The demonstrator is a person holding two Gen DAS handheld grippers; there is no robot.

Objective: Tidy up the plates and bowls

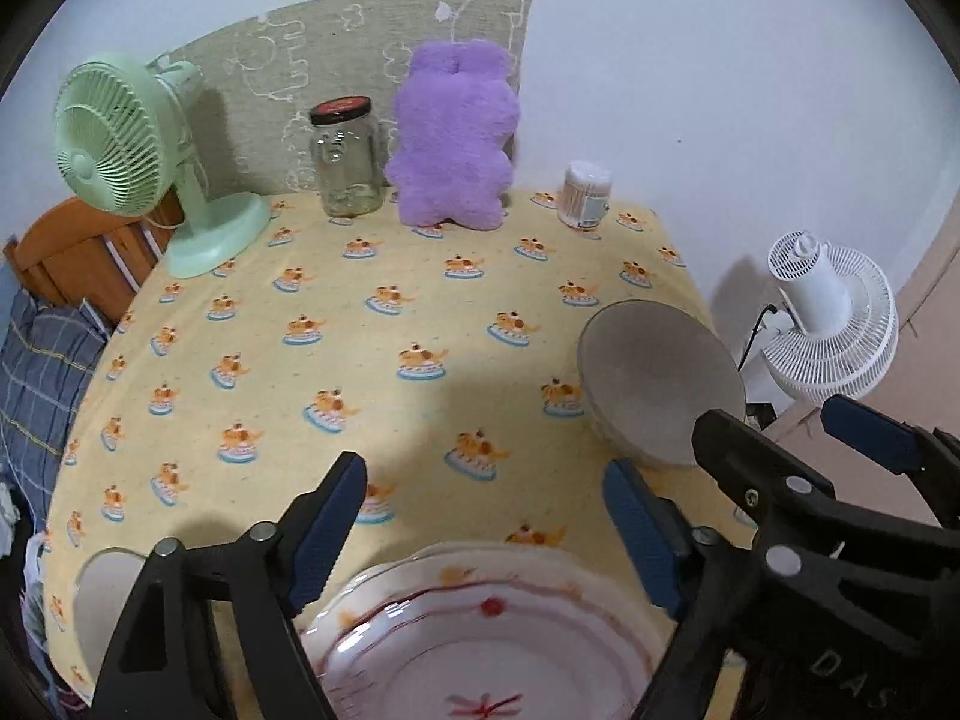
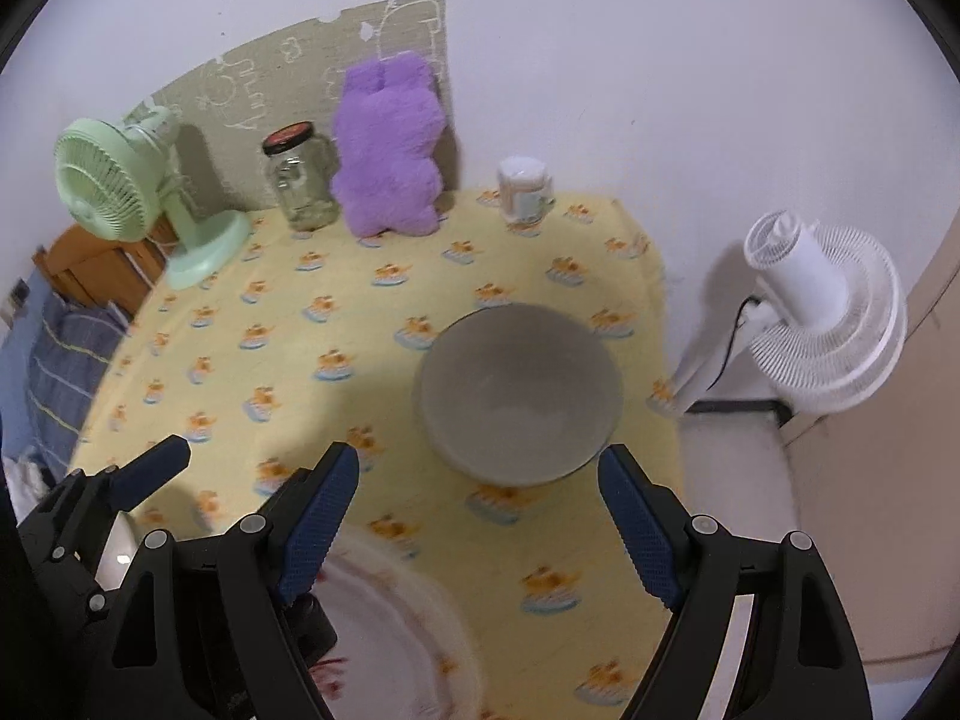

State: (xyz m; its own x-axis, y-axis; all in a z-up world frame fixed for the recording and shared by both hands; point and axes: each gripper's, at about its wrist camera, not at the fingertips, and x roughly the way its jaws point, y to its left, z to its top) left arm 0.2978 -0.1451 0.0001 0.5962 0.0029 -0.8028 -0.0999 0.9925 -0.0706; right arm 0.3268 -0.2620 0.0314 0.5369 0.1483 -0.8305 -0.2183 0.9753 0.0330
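The left gripper (image 1: pixel 483 531) stands wide open with nothing between its blue pads; it hangs above the far rim of the plates (image 1: pixel 480 630), a stack of white plates with a red pattern that lies at the near edge of the table, and it does not touch them. The right gripper (image 2: pixel 480 519) is also wide open and holds nothing; the grey bowl (image 2: pixel 519 393) sits upright on the cloth just beyond its fingertips, apart from the pads. In the left wrist view this same bowl is near the right edge of the table, and the other gripper shows beside it at the lower right. A small white bowl (image 1: pixel 105 594) is partly hidden behind the left finger of the left gripper, near the left corner of the table, beside the plates. The table is covered by a yellow tablecloth (image 1: pixel 360 372) printed with small orange animals. At the back of it, from left to right, stand a green fan (image 1: pixel 126 144), a glass jar (image 1: pixel 348 156) with a dark lid, a purple plush toy (image 1: pixel 453 132) and a container of cotton swabs (image 1: pixel 585 193). Behind them a green patterned mat (image 1: pixel 336 54) leans on the white wall. A white fan (image 1: pixel 831 324) stands on the floor to the right of the table, and a wooden bed frame (image 1: pixel 72 252) with blue checked bedding (image 1: pixel 42 372) is at the left.
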